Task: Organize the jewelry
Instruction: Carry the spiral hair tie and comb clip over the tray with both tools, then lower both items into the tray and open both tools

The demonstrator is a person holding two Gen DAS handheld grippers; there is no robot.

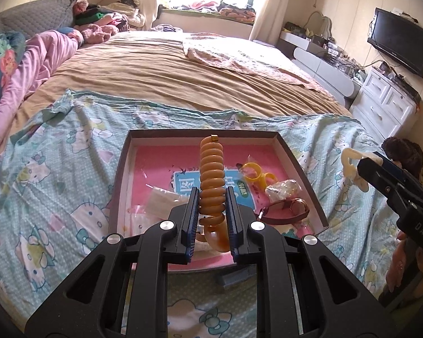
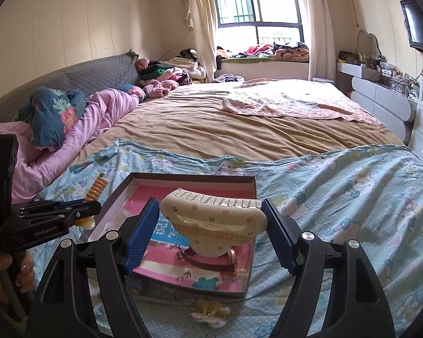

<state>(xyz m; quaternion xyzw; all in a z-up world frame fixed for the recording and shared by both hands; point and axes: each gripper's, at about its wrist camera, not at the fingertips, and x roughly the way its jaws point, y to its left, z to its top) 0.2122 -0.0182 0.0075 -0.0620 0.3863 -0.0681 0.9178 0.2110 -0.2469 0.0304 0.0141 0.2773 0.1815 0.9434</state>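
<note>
Jewelry: left tool (image 1: 211, 197) pinches amber coil (image 1: 211, 174); right tool (image 2: 211, 219) clamps cream hair claw (image 2: 214, 219).

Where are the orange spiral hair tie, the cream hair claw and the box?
Orange spiral hair tie (image 1: 211, 180): left wrist view, on the middle coils.
Cream hair claw (image 2: 214, 221): right wrist view, on its rounded body.
Box (image 1: 203, 134): left wrist view, on the far wall.

spiral bracelet (image 1: 211, 178): amber orange | hair claw (image 2: 215, 221): cream, small dots | box (image 1: 206, 134): dark rim, pink inside | sheet (image 1: 70, 169): light blue, cartoon cats
</note>
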